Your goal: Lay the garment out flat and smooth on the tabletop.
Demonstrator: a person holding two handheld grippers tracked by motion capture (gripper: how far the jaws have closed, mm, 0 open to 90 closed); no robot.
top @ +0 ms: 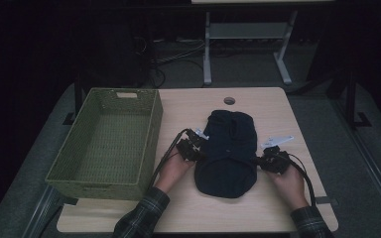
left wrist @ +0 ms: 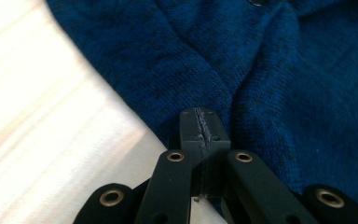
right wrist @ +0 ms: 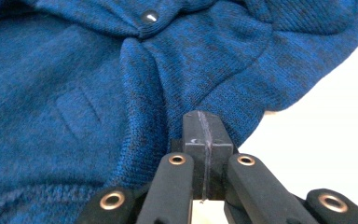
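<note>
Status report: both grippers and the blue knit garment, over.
Left gripper and right gripper shut on opposite edges of the dark blue knit garment. Garment flat on the wooden table. Green woven basket alongside, nothing blocking.

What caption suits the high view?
Two tongs pinch a dark blue knit garment on the table beside a green basket.

Bare table is left open behind and to the right of the dark blue knitted garment. To the left, passage is blocked by the green woven basket, set near the left gripper.
</note>
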